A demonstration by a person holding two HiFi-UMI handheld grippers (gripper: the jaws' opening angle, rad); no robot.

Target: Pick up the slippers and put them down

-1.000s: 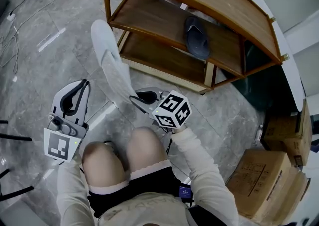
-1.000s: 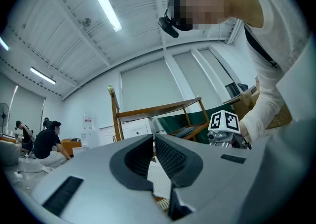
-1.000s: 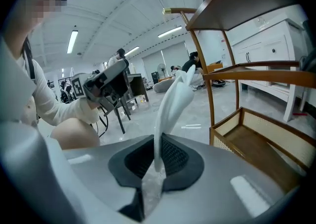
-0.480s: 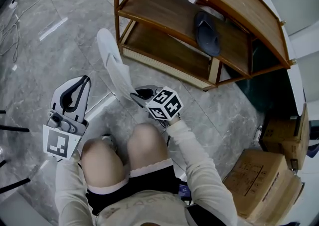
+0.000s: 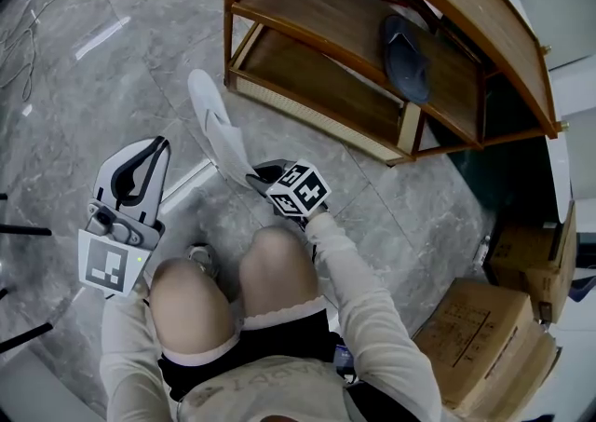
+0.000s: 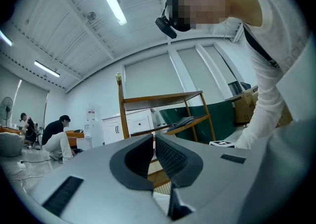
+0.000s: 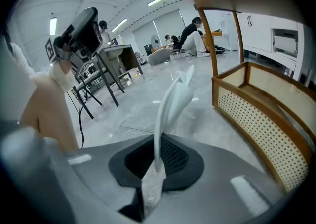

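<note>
Beside rack post (image 5: 228, 34), white slipper (image 5: 212, 124)

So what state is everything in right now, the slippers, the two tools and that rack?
white slipper, clamped at one end by the right tool, away from the rack.
dark slipper, lying on the middle shelf of the wooden rack.
right tool, shut on the white slipper.
left tool, shut, holding nothing.
wooden rack, standing upright.

Bright ceiling strip lights (image 6: 110, 0); fisheye edges dark, warped.
</note>
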